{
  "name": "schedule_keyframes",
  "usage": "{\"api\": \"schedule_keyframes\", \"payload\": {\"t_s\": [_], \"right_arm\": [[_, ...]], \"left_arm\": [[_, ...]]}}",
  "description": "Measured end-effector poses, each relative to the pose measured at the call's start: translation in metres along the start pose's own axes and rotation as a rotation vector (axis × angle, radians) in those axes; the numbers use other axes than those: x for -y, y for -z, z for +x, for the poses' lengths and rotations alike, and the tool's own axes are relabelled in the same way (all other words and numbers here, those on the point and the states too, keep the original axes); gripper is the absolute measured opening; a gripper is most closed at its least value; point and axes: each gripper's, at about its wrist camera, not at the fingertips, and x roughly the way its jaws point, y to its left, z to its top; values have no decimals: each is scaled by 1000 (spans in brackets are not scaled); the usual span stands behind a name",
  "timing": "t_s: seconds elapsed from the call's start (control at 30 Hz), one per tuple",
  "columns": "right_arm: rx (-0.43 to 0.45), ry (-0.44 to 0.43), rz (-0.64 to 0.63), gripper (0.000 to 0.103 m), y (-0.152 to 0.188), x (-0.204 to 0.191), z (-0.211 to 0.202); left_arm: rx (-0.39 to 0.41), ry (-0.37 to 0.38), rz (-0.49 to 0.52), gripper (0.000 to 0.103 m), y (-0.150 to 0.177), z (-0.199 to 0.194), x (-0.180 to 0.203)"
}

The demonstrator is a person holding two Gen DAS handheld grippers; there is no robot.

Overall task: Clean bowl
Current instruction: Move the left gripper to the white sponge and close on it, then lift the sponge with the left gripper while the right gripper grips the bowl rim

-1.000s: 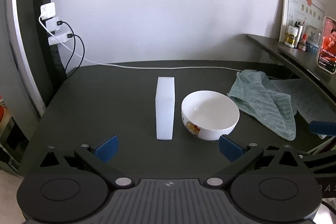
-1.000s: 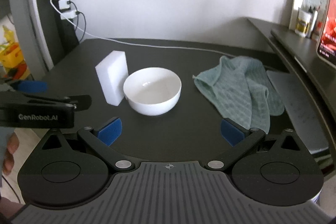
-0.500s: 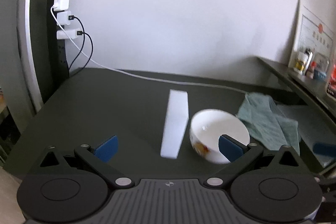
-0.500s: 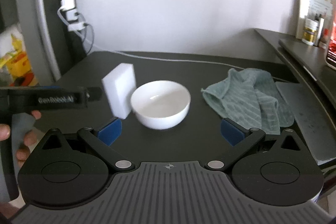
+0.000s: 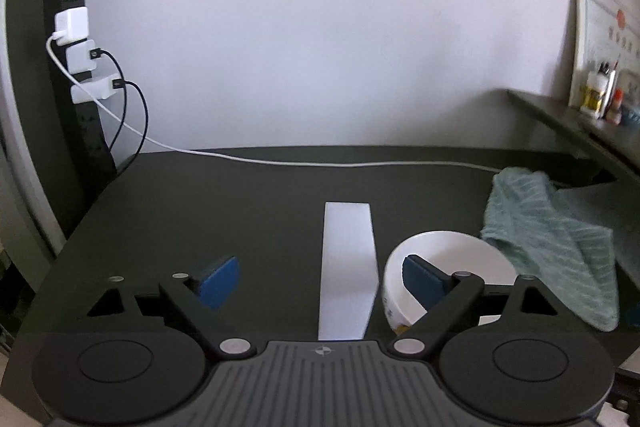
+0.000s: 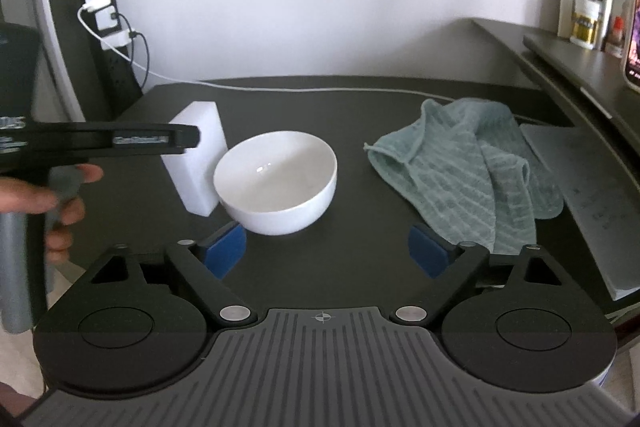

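1. Left wrist view: the left gripper (image 5: 320,281) has its two blue pads wide apart and grips nothing. A white sponge block (image 5: 347,269) stands on end in the lower middle of the frame, right between the open fingers, so the tool looks lined up to close on it. The white bowl (image 5: 448,275) sits at lower right, just beside the sponge and partly hidden behind the right-hand pad. A green cloth (image 5: 552,239) lies crumpled at the right edge, on the dark table (image 5: 240,211). A white cable (image 5: 320,163) runs along the back of the table.

2. Right wrist view: the right gripper (image 6: 326,251) is also spread open and empty, hanging low over the table in front of the bowl (image 6: 276,183), which stands upright and empty in the middle of the frame. The sponge (image 6: 198,157) stands to the bowl's left, close enough that I cannot tell whether they touch. At the left edge a hand (image 6: 48,195) holds the other tool, whose black arm reaches across towards the sponge. The cloth (image 6: 472,171) lies right of centre, well clear of the bowl, probably kept ready for wiping. Cleaning has not begun, I judge.
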Motion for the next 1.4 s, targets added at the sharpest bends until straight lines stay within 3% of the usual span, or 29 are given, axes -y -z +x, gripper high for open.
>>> {"api": "schedule_keyframes", "payload": {"t_s": [0.23, 0.3, 0.43, 0.47, 0.73, 0.83, 1.03, 1.2, 1.4], "right_arm": [[-45, -24, 4, 61, -2, 6, 13], [-56, -34, 7, 56, -2, 7, 16], [-71, -66, 18, 41, -1, 7, 21], [-72, -69, 17, 39, 0, 7, 21], [-67, -63, 61, 41, 1, 12, 20], [-47, -63, 81, 40, 1, 14, 15], [-26, -87, 115, 23, -1, 21, 13], [-27, -41, 18, 23, -8, 13, 23], [-28, 13, -13, 22, -19, 16, 38]], "left_arm": [[-79, -28, 25, 71, -3, 26, 4], [-88, -22, 39, 65, -5, 30, 4], [-96, -18, 50, 41, -8, 37, 3], [-96, -21, 50, 40, -8, 38, 4], [-41, 4, 52, 39, 1, 45, 3], [-41, 35, 32, 32, 1, 46, 1], [-75, 51, 4, 31, -5, 42, 1], [-16, 35, 22, 31, -16, 11, 3], [88, 187, 59, 31, -33, -35, 25]]}}
